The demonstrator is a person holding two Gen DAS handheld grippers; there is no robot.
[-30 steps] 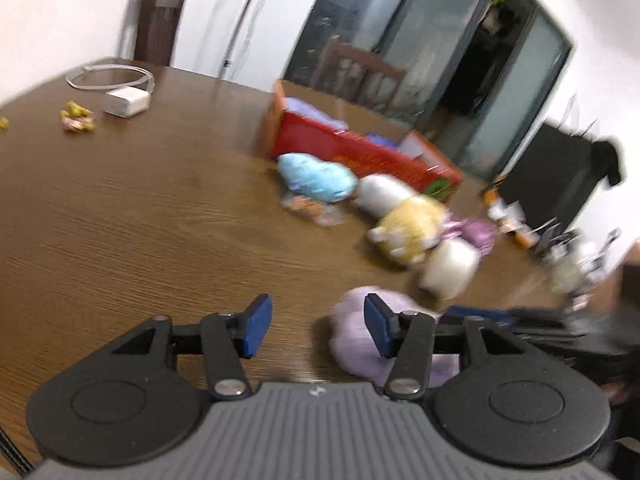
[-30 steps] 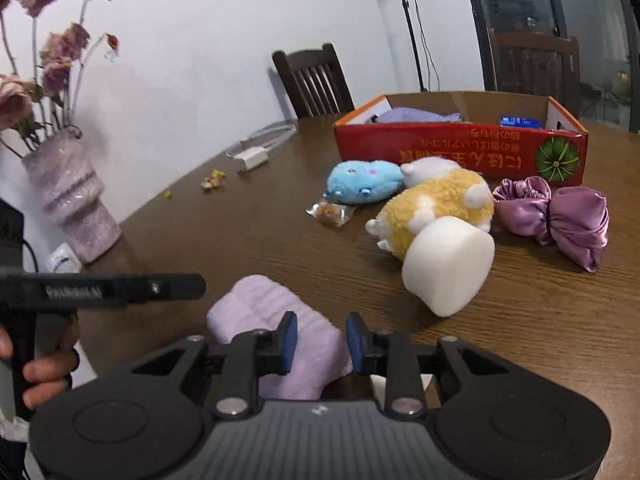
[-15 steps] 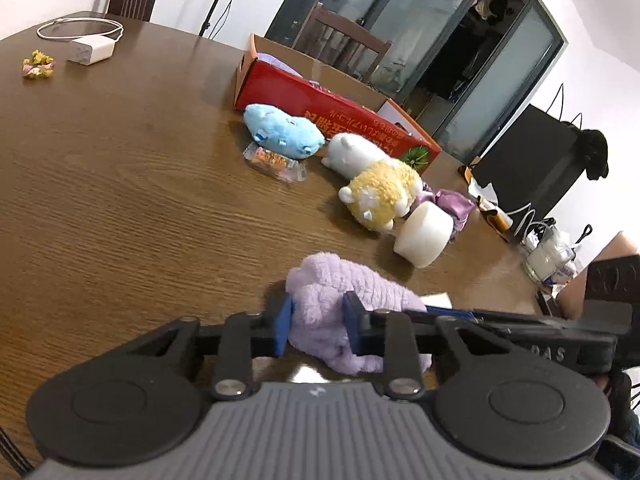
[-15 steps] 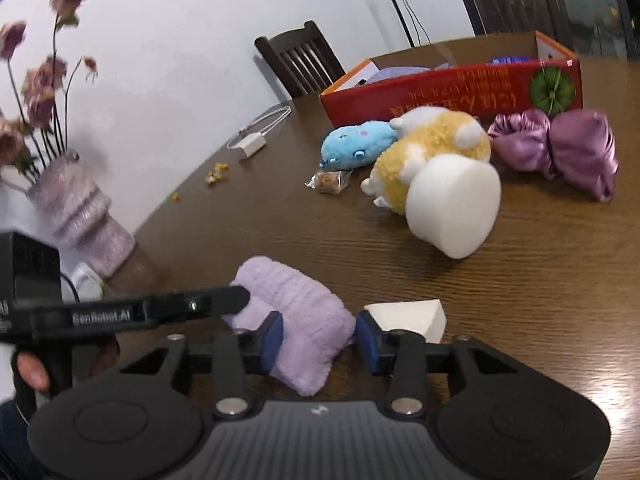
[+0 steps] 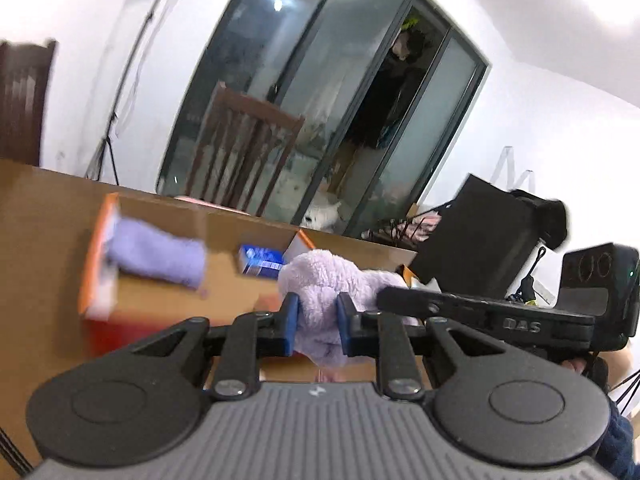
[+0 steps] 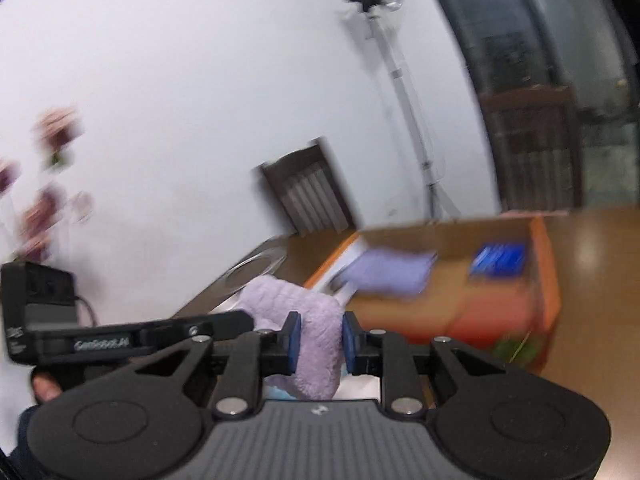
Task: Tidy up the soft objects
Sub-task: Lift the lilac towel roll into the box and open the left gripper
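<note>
Both grippers are clamped on the same fluffy lilac towel (image 5: pixel 332 280): the left gripper (image 5: pixel 317 322) pinches 1 end between its blue pads, jaws drawn in to a narrow gap filled by the pile, and the right gripper (image 6: pixel 317 338) does the same at the other end, its pads pressed into the cloth. The towel hangs in the air between them, clear of the table (image 6: pixel 592 280), just short of the near wall of the cardboard box (image 5: pixel 100 280).

Inside the box, 1 folded purple towel (image 5: pixel 156 256) already lies against its left edge, and a small blue packet (image 5: pixel 260 262) sits near the far right corner. Judging by this, the task is partly done: 1 soft item is stowed and a 2nd is on its way over the rim. The middle of the box floor between towel and packet looks free, so that seems the likely landing spot.

What else is left cannot be judged well, since both views are tilted up and blurred and the tabletop in front of the box is mostly hidden behind the grippers
</note>
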